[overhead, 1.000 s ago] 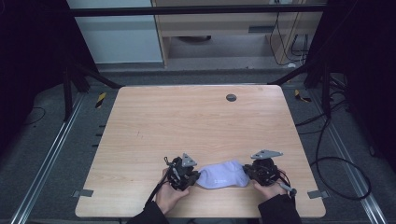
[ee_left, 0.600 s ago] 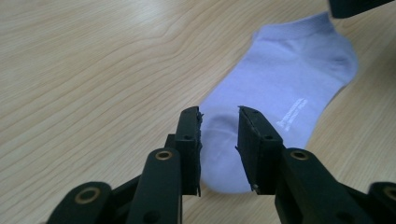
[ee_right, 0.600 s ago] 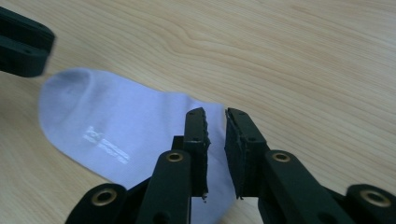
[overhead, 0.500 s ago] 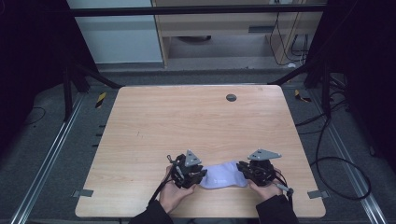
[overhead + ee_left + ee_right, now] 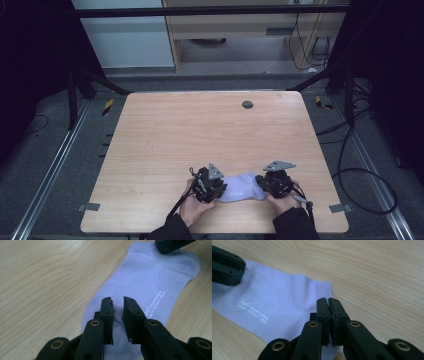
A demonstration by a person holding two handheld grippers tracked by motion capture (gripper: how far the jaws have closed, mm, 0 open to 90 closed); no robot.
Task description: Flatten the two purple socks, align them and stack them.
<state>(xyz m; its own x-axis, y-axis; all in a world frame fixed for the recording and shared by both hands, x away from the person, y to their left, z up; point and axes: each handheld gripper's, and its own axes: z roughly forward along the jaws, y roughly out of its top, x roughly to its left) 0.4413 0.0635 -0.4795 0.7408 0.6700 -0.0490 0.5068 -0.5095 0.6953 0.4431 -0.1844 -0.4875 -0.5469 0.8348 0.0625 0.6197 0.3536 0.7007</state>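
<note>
High view: sock [image 5: 240,186] flat near table's [image 5: 200,130] front edge, between left gripper [image 5: 216,189] and right gripper [image 5: 264,184]. Dark round hole [image 5: 247,104] far off toward the back edge, well apart from sock; nothing between. Left gripper view: jaws parted by a narrow gap over sock's near end, cloth below, not pinched; just been opening. Right gripper view: jaws pressed together on sock's edge, having just closed further. Compared with a second ago, left gripper nearer sock's middle, sock about where it lay. Wide bare wood behind sock; little room in front.
</note>
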